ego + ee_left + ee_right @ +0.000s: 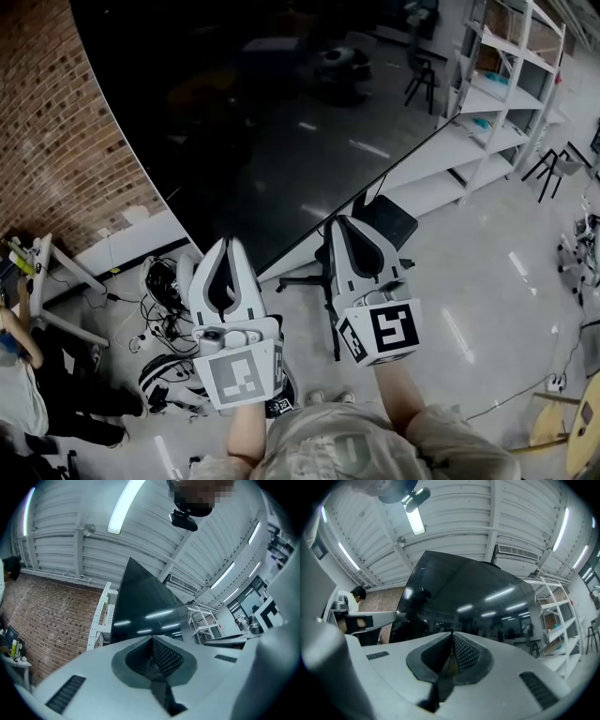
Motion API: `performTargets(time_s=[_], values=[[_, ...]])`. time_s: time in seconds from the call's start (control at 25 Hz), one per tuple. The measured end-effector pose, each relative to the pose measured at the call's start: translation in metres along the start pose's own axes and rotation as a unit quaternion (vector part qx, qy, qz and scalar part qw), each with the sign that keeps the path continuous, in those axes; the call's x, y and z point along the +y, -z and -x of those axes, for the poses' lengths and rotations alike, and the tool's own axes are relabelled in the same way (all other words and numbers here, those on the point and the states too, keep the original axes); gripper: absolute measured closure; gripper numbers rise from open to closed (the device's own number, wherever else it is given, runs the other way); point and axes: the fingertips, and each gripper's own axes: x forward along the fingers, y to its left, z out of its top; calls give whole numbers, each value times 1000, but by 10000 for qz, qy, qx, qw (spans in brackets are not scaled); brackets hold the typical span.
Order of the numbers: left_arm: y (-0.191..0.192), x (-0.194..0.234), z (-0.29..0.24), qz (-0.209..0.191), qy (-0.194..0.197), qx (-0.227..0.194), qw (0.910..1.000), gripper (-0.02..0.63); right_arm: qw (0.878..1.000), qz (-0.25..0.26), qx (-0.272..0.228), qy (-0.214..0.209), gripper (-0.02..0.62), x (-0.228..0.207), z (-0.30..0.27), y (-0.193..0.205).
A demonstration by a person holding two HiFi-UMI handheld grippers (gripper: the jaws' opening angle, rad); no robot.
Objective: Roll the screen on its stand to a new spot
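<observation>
1. The large dark screen (pixel 262 112) fills the upper half of the head view. It stands between a brick wall (pixel 56 141) on the left and white shelving (pixel 497 103) on the right, and its lower edge runs diagonally just ahead of the operator.
2. Below that edge are the dark plate and legs of what appears to be its stand (pixel 386 221), resting on the pale floor (pixel 469 309).
3. The left hand-held gripper (pixel 225 244) and right hand-held gripper (pixel 343 223) are raised side by side, with their tips at the screen's lower edge. Each gripper's own view shows its jaws closed together with nothing between them and the black panel directly ahead.
4. With both jaws closed and empty and one gripper towards each side of the panel, the pair seem set to push rather than pinch. Whether the tips actually touch the screen cannot be told.
5. The widest open floor lies to the right and towards the operator.
6. A tangle of cables (pixel 164 300) lies near the stand on the left, with a person (pixel 19 375) beyond it. The shelving and stools (pixel 553 169) limit travel on the far right.
</observation>
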Motion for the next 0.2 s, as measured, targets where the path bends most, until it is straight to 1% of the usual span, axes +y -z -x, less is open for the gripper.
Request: performTargets(time_s=[0.2], values=[[0, 0, -7, 8, 52, -63, 10000, 591, 10000, 44, -1, -30, 571, 6, -9, 3]])
